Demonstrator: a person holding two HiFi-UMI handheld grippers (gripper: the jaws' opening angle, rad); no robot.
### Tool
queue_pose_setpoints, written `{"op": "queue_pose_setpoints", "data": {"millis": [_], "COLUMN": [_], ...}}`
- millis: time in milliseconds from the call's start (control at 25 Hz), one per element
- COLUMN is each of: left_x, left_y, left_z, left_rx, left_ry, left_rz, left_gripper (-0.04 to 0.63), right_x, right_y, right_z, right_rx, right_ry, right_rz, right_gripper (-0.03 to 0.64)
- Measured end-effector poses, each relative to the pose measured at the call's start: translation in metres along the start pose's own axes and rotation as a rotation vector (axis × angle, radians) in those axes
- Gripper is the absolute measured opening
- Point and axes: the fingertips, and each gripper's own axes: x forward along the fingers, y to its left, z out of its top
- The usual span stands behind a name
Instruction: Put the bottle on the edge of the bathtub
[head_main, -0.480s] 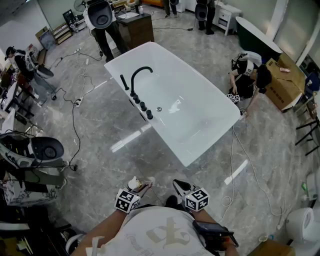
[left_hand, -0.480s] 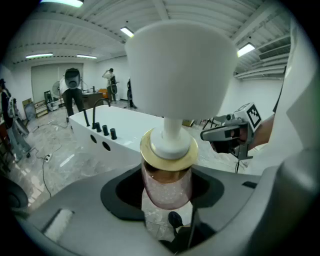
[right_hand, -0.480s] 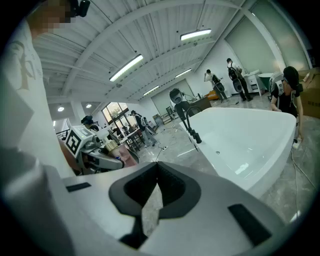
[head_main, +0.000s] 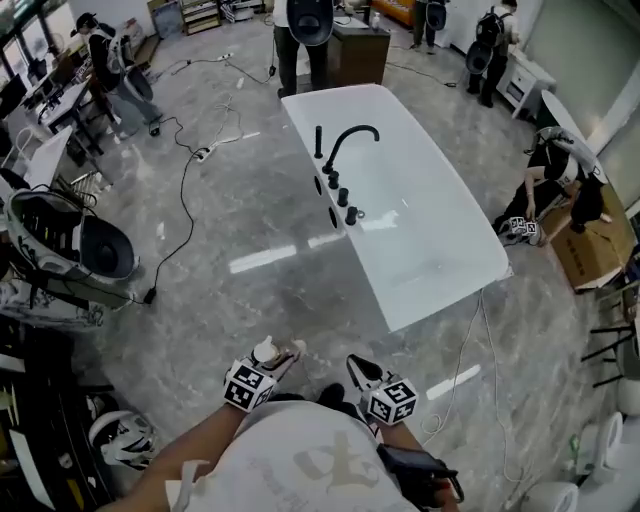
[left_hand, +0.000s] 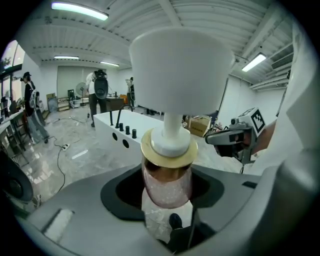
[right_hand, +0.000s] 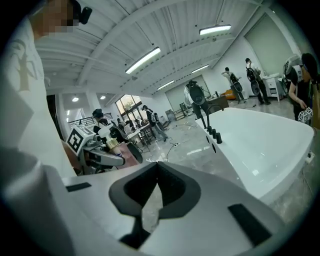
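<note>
the head view has swung since half a second ago. the bathtub (head_main: 430, 240) now lies up the right half of the frame with its length running almost straight away, where before it sat slanted across the middle. more of the cluttered room on the left shows too. the tub's near corner is about as far from the two grippers as it was, with a stretch of bare floor (head_main: 290, 290) between. so this reads as a turn to face the tub rather than real ground gained.

the grippers themselves have not shifted against the body. the left gripper (head_main: 280, 362) sits low by the person's chest, its fingers clamped on the bottle (head_main: 267, 352). the left gripper view shows the pinkish body held between them below a gold collar, with the white pump head (left_hand: 180, 70) standing tall in front of the lens. the right gripper (head_main: 358, 370) is just beside it, fingers drawn together at the tips with nothing between them.

for the task, the bottle is secured and carried but well apart from the tub. the rim beside the black faucet (head_main: 345, 140) and the near end look free of things, so either seems a fair landing spot. what remains, as i judge it, is the walk up, the reach to the rim, and an upright set-down before the fingers let go.
</note>
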Motion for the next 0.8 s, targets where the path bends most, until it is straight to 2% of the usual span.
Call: {"op": "queue_pose_setpoints", "data": {"millis": [440, 800], "left_x": [-0.040, -0.071], "left_y": [0.005, -0.005], "left_z": [-0.048, -0.079], "left_rx": [-0.097, -0.109], "left_ry": [-0.036, -0.059], "left_rz": [0.056, 0.055], "left_gripper": [0.218, 0.218], "right_x": [0.006, -0.001], "right_y": [0.028, 0.057], "right_z": [-0.024, -0.050], "right_rx": [-0.019, -0.022], "right_ry": [0.039, 0.057], "right_rz": [0.007, -0.015], "right_gripper": [0.006, 0.006]}}
